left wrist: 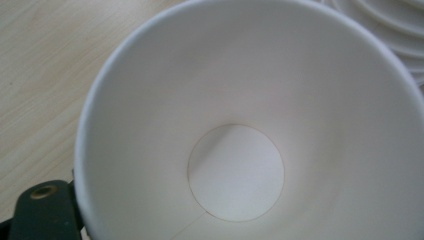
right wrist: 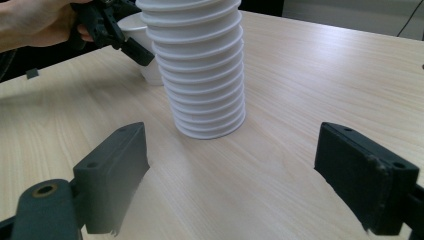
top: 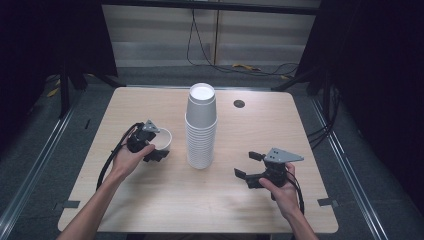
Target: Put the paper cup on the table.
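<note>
Pale wood surface [top: 150,200] carries my tall stack [top: 201,127] of white cups mid-table. Left of it, the single cup [top: 164,138] stands upright, empty, plain white, my left hand-held gripper [top: 155,150] clamped on its rim. Right hand-held gripper [top: 250,165] waits wide open. Squeezing harder could crumple the thin wall, or tip it into the stack.

White cup [top: 162,137]; white cup stack [top: 201,130]; black grippers; pale wood-grain table [top: 150,200].
</note>
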